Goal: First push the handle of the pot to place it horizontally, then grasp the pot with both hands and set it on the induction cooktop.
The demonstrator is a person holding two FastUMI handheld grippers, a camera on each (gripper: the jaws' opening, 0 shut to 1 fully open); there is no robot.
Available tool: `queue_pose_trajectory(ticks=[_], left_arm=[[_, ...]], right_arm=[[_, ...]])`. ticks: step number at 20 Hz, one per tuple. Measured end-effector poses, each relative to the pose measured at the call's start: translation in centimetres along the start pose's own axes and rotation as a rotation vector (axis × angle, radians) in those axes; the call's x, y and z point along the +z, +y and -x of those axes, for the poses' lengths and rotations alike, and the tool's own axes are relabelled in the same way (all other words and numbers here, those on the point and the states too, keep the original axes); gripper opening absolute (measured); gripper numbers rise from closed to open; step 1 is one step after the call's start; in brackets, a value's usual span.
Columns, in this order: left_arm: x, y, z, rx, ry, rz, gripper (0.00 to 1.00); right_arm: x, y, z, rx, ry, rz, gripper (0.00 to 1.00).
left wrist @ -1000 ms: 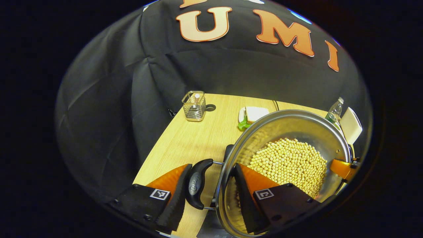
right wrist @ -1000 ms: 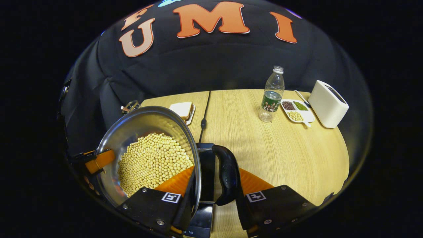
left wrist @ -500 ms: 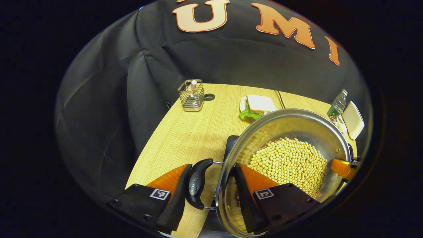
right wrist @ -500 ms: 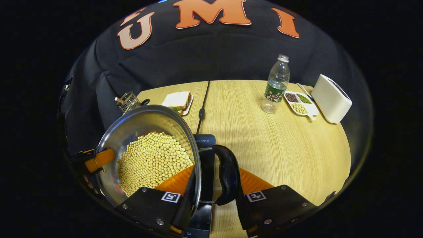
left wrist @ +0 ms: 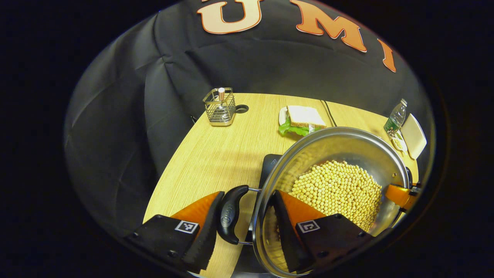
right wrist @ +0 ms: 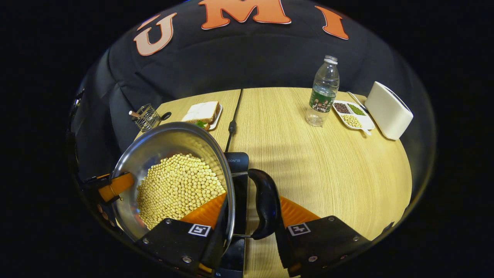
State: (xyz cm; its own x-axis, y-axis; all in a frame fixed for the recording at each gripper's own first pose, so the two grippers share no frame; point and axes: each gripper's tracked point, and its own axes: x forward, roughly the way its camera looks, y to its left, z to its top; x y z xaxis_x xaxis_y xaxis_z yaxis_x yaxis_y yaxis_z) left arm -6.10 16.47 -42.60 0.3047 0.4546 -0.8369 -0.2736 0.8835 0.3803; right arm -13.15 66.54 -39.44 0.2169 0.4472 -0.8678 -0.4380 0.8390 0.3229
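Left gripper view: left claw (left wrist: 243,231) clamped on pot (left wrist: 332,154) handle; more tabletop (left wrist: 216,154) visible than before, so pot lifted. Right gripper view: right claw (right wrist: 251,235) gripping other handle, pot above cooktop (right wrist: 237,162); lowering next.

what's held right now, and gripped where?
The pot, by both side handles: left gripper spans its left handle and rim, right gripper its right handle and rim.

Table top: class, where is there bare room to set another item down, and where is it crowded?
Free: the wide stretch of table between the pot and the bottle, and the patch between the wire holder and the pot. Crowded: the corner holding bottle, bean tray and toaster.
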Motion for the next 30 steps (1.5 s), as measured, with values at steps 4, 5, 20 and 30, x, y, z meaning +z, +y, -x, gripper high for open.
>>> queue_pose_trajectory(ticks=[4,5,20,30], left_arm=[[0.6,-0.2,0.6,0.001,-0.027,-0.034,0.8],[0.3,0.0,0.9,0.006,-0.02,-0.032,0.8],[16.9,-4.7,20.9,0.036,-0.465,0.087,0.86],[28.2,-13.6,36.3,-0.089,-0.807,0.12,0.85]], right_arm=[[-0.3,-0.3,0.5,0.003,0.013,0.024,0.65],[0.6,-0.6,0.5,0.002,-0.024,0.033,0.67],[12.2,-14.2,15.9,-0.017,-0.508,0.018,0.86],[20.3,-23.9,29.8,-0.054,-0.849,-0.029,0.9]])
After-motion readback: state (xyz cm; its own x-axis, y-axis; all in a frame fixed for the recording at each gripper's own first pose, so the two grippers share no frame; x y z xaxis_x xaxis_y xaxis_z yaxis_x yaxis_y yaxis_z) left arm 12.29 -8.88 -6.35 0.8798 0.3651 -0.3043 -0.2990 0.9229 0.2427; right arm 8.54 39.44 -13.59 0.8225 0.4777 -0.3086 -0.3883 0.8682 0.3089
